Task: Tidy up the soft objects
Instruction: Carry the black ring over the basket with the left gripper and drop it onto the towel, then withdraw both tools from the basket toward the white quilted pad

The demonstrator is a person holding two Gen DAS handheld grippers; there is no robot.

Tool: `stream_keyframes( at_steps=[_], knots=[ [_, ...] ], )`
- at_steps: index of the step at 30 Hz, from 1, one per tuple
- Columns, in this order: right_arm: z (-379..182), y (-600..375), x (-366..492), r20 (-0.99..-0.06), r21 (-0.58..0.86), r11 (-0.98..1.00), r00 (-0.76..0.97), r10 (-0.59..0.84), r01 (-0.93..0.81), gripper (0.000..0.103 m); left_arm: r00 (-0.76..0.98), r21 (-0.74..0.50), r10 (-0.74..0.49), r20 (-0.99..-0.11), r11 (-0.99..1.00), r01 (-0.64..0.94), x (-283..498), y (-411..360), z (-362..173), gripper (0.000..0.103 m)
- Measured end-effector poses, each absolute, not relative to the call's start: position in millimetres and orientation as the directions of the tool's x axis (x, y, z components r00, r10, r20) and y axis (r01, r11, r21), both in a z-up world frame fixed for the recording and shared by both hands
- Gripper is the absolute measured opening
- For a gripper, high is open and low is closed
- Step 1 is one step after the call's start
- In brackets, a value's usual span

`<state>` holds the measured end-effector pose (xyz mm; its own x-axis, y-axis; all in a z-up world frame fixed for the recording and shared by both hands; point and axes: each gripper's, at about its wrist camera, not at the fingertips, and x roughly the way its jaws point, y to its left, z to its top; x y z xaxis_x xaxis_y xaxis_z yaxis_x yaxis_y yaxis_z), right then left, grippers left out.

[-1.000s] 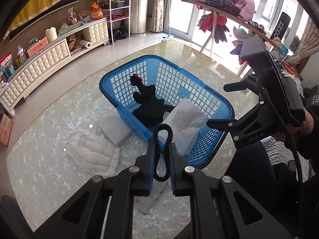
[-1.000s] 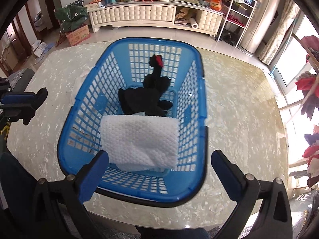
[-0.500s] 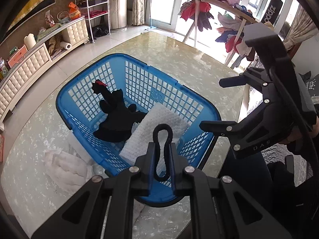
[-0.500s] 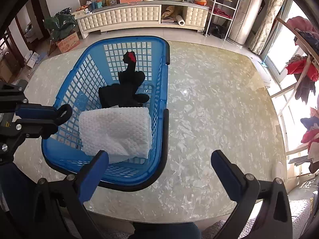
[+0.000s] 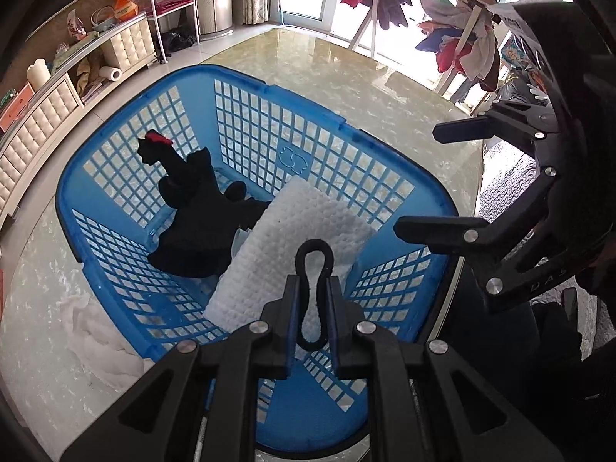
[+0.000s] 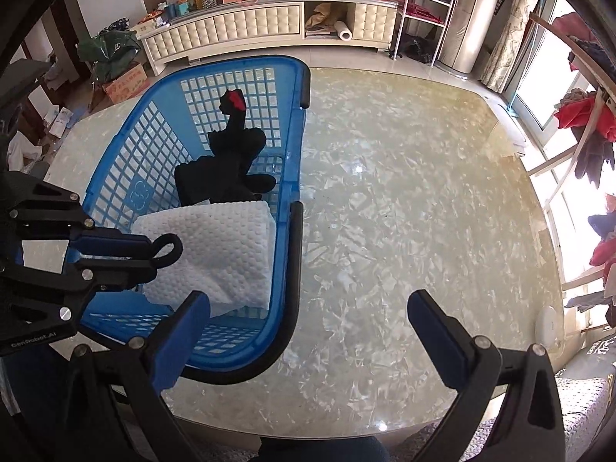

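One blue basket (image 5: 292, 154) stands on the marble counter (image 6: 404, 211) and holds two soft things: a black plush toy (image 5: 200, 223) with a red tip, its long axis running toward the basket's far end, and a folded white towel (image 5: 292, 246) at the near end. One black elastic loop (image 5: 313, 292) is pinched upright in the closed left hand-held gripper (image 5: 312, 308) above the towel, its rounded end pointing away from the camera. The right hand-held gripper (image 6: 308, 327) hangs wide open and empty beside the basket, and one crumpled white cloth (image 5: 100, 331) lies on the counter outside it.
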<state>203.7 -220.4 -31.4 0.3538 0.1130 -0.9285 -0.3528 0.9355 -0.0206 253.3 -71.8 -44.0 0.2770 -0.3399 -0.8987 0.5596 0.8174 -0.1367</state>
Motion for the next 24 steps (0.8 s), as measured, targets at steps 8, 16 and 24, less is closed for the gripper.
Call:
stream_keyframes(
  at_steps=[8, 16, 24],
  knots=[
    [-37, -226, 207, -0.934, -0.012, 0.937, 0.338, 0.114, -0.348, 0.103, 0.266, -0.123, -0.322, -0.909, 0.815, 0.566, 260, -75, -57, 0.012],
    [-37, -231, 209, -0.934, 0.002, 0.939, 0.334, 0.125, -0.345, 0.103, 0.284, -0.1, -0.304, -0.909, 0.823, 0.559, 263, -77, -58, 0.061],
    [-30, -237, 208, -0.926, 0.019, 0.943, 0.349, 0.142, -0.332, 0.103, 0.316, -0.069, -0.276, -0.908, 0.842, 0.536, 268, -76, -54, 0.089]
  ],
)
